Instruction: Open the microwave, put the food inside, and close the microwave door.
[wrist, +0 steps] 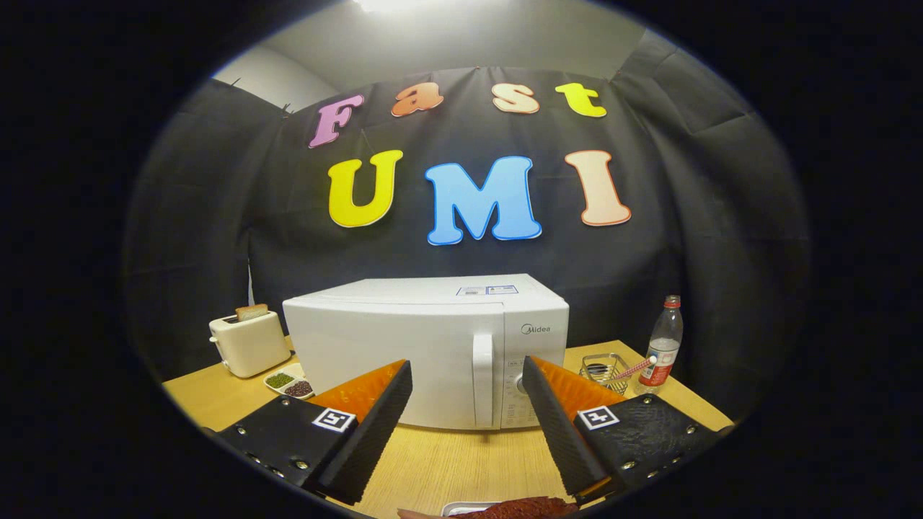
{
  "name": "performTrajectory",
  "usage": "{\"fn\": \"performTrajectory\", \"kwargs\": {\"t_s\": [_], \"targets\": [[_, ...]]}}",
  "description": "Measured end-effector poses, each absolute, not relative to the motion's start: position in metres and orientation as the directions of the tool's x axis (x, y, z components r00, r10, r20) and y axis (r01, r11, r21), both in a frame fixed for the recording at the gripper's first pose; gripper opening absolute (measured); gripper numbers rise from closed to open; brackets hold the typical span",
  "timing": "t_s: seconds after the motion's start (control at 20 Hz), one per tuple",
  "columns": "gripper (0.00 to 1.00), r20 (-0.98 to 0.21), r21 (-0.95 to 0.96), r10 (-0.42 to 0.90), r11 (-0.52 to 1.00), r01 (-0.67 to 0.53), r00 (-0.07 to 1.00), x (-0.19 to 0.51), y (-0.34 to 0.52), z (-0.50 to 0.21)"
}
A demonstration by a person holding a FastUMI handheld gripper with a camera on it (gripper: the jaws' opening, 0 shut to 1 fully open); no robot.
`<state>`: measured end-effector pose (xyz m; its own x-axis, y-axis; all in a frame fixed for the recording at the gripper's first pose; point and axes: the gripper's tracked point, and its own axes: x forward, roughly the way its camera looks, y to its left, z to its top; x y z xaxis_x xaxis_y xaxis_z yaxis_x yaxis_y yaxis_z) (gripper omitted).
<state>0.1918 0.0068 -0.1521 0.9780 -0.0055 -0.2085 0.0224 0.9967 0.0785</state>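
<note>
A white microwave [404, 346] stands on the wooden table [461, 461] with its door shut; the vertical door handle [482, 378] lies beyond the gap between my fingers. My gripper [467, 375] is open, its fingers spread wide with nothing between them, well short of the microwave. Just beneath the fingers, at the near edge of the table, lies reddish-brown food [523, 508] on a white plate [461, 507], partly cut off from sight.
A white toaster [249, 342] with a slice of bread stands left of the microwave, with a small divided dish [290, 383] of beans in front of it. Right of the microwave are a wire basket [604, 367] and a plastic water bottle [664, 346].
</note>
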Motion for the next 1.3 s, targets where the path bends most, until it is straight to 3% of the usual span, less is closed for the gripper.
{"fn": "performTrajectory", "kwargs": {"t_s": [0.55, 0.65, 0.85, 0.95, 1.05, 1.1, 1.2, 1.25, 1.3], "targets": [[0.94, -0.246, 0.061, -0.075, 0.994, 0.092, 0.966, 0.264, -0.012, -0.200], [0.83, -0.248, 0.038, -0.063, 0.997, 0.074, 0.967, 0.270, -0.007, -0.207], [0.83, -0.267, -0.030, -0.092, 0.996, 0.088, 0.959, 0.279, -0.009, -0.226], [0.42, -0.277, -0.031, -0.110, 0.994, 0.105, 0.954, 0.281, -0.011, -0.233], [0.44, -0.273, -0.018, -0.107, 0.994, 0.106, 0.956, 0.279, -0.004, -0.229], [0.34, -0.276, -0.027, -0.114, 0.993, 0.111, 0.954, 0.274, -0.004, -0.227], [0.22, -0.293, -0.015, -0.118, 0.993, 0.119, 0.949, 0.278, -0.005, -0.231], [0.22, -0.302, 0.012, -0.119, 0.992, 0.129, 0.946, 0.276, -0.005, -0.233], [0.14, -0.308, 0.032, -0.122, 0.990, 0.138, 0.943, 0.278, -0.005, -0.232]]}}
